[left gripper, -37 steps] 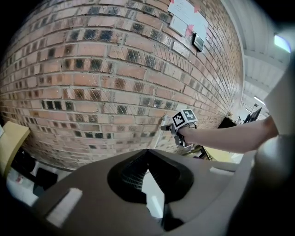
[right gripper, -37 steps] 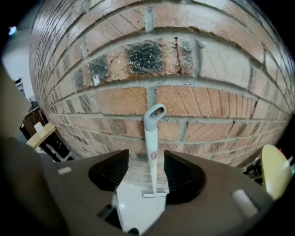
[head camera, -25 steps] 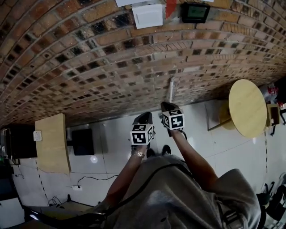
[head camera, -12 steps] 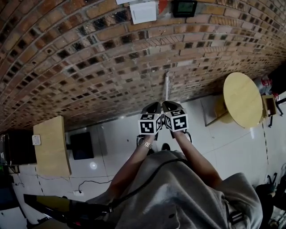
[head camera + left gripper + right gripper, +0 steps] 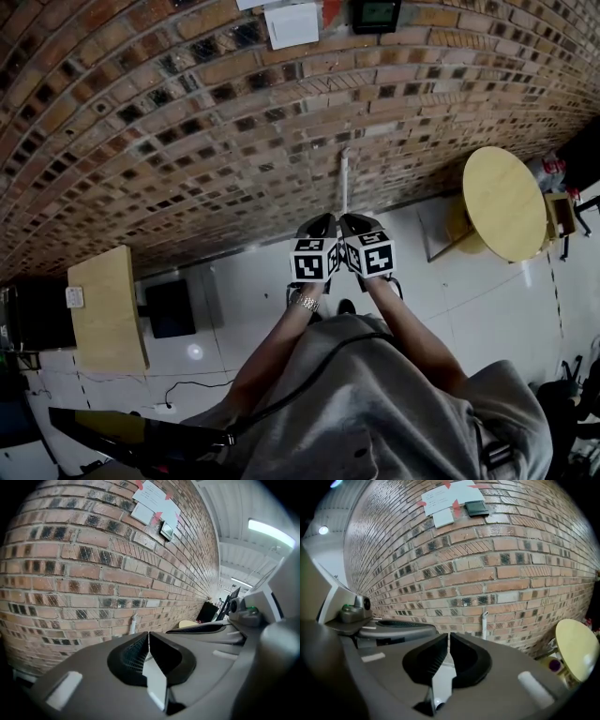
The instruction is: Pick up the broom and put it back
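The brick wall (image 5: pixel 187 112) fills most of what you see. The white floor (image 5: pixel 244 281) runs up to the foot of the wall.

Your left arm (image 5: pixel 266 356) and your right arm (image 5: pixel 412 333) both reach out from your body toward the wall. They come close together at the wrists.

A round table (image 5: pixel 504 202) stands near the wall, off to your right. A wooden board (image 5: pixel 105 305) sits near the wall on your left.

The left claw (image 5: pixel 322 223) and the right claw (image 5: pixel 354 223) are side by side, just beside each other. Both point a bit down at the foot of the wall. Each claw is pressed together, with nothing in it.

The broom (image 5: pixel 344 183) leans on the wall, straight ahead of both claws and apart from them. You can only see its thin white stick. Its bottom is hidden behind the claws.

High on the wall hang paper sheets (image 5: pixel 292 25) and a small dark screen (image 5: pixel 375 13).
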A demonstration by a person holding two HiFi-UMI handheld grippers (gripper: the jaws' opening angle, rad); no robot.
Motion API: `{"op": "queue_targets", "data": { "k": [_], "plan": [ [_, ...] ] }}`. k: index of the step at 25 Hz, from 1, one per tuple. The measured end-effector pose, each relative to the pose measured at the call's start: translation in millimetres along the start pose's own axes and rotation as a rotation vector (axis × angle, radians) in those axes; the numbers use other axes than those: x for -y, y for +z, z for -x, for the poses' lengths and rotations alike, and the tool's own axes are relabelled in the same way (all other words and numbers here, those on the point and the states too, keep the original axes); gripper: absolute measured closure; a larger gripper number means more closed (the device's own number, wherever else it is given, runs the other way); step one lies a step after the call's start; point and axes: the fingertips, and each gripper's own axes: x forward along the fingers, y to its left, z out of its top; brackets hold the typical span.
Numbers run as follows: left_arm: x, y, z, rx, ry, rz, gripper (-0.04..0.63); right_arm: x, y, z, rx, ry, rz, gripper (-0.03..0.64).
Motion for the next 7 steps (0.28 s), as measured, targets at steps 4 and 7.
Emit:
{"op": "queue_targets", "data": {
  "k": [4,7],
  "plan": [
    [2.7,0.7,4.2,0.007,0.0,-0.002,0.624,-4.1,-1.9,2.2,-0.001,0.007,0.0,0.627],
    [1.8,1.1,6.8,0.007,0.007,0.001,0.624,-5.5,-0.6,3.3,0.001,0.01,0.002,0.627]
  ]
}}
